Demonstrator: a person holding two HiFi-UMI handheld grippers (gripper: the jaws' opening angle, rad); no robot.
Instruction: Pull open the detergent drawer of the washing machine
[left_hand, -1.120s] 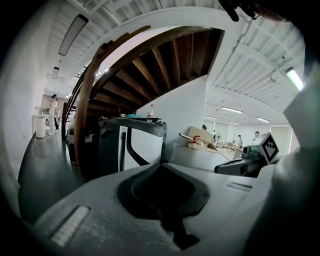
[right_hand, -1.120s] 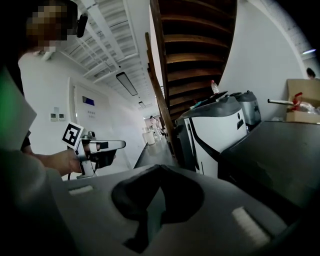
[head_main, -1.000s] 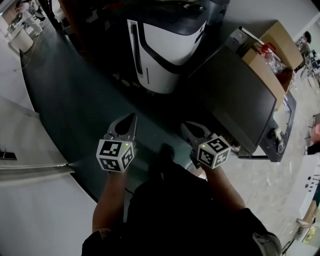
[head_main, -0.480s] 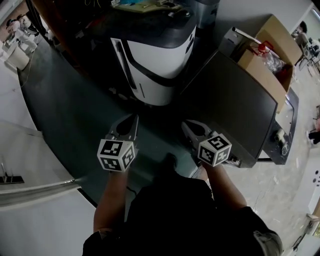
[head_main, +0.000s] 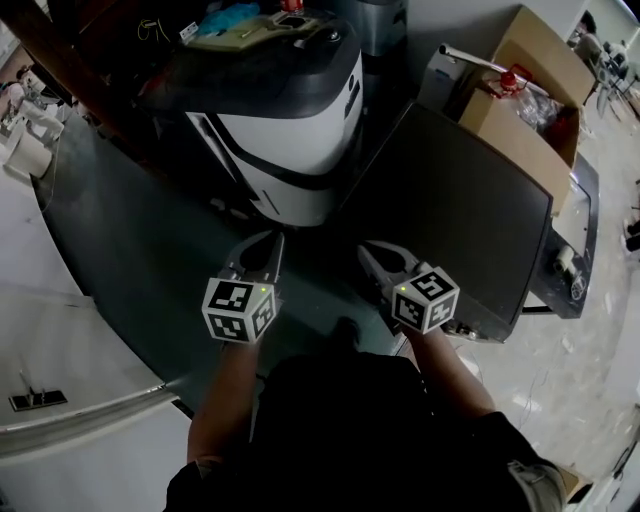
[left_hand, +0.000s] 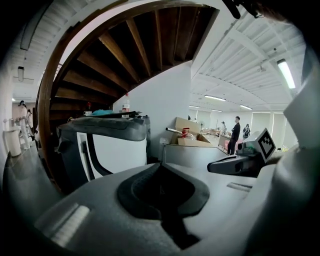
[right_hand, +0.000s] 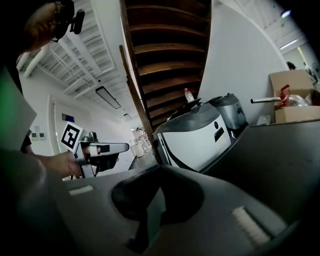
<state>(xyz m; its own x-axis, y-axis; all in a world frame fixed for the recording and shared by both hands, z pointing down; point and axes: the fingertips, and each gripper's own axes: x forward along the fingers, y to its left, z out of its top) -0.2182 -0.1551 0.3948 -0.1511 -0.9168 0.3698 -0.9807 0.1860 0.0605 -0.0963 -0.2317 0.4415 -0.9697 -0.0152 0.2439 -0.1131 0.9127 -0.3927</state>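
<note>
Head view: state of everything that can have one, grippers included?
left gripper, grey with a marker cube: shut, empty, held in the air.
right gripper, same build: shut, empty, held in the air.
white-and-grey washing machine: upright, no drawer seen pulled out, neither gripper touching it.
brown cardboard box: flaps open, things inside.
large dark flat panel: blank.

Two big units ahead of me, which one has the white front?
The left unit, ahead of the left gripper: white panel, grey top. The right unit is dark all over.
</note>
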